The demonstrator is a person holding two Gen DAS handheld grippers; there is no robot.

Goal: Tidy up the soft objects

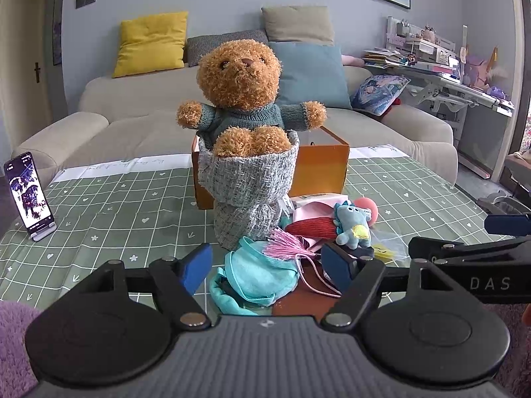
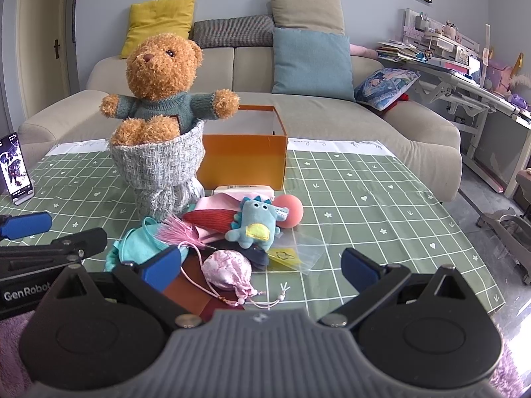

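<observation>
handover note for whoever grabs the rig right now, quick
Left gripper: open, empty, over the teal cloth.
Right gripper: open, empty, near the pink pouch.
Teddy bear sits in its grey wrap in front of the orange box. Blue plush, red knit piece and pink ball lie piled on the table.
Nothing visibly sorted yet; the whole pile remains.

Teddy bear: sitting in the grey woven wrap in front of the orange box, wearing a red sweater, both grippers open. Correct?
Not quite. The teddy bear wears a blue-grey knitted sweater, not red; both wrist views show it. The rest holds: it sits in the grey woven wrap in front of the orange box, and the left gripper and right gripper are both open.
</observation>
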